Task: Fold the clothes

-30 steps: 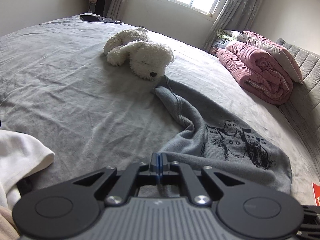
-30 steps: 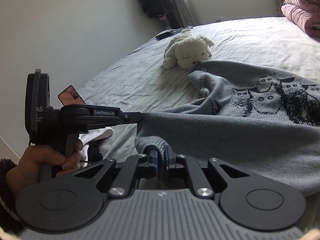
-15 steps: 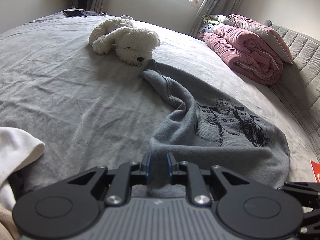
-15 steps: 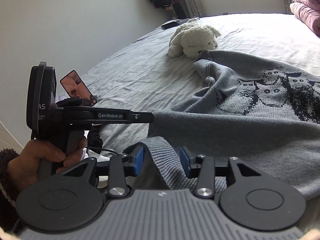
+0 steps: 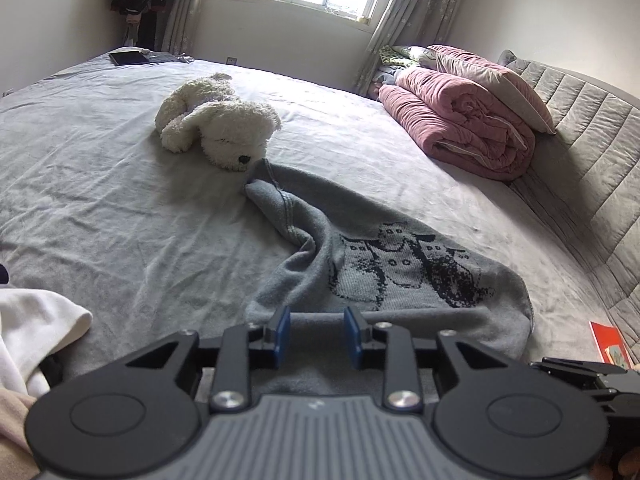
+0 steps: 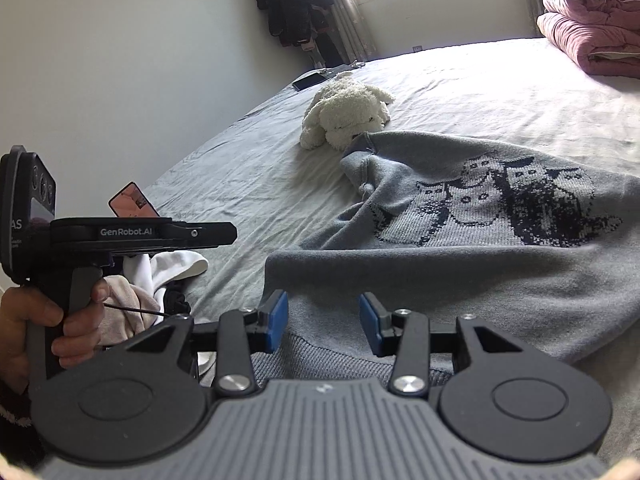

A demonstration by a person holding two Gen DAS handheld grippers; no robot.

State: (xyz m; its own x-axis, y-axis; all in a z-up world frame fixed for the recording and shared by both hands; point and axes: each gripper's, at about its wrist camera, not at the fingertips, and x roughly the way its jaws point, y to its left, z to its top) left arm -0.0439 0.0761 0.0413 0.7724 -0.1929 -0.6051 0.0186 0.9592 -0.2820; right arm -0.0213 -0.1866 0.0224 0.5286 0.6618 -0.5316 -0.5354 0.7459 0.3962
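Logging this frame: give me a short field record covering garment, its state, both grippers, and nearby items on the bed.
garment: grey sweater with dark cat pattern
state: lying on the bed, near hem folded over, not yet neatly folded
left gripper: open, above the folded edge, holding nothing
right gripper: open, above the ribbed hem, holding nothing
nearby: white plush dog touching the sweater's far end; pink quilt; white clothes
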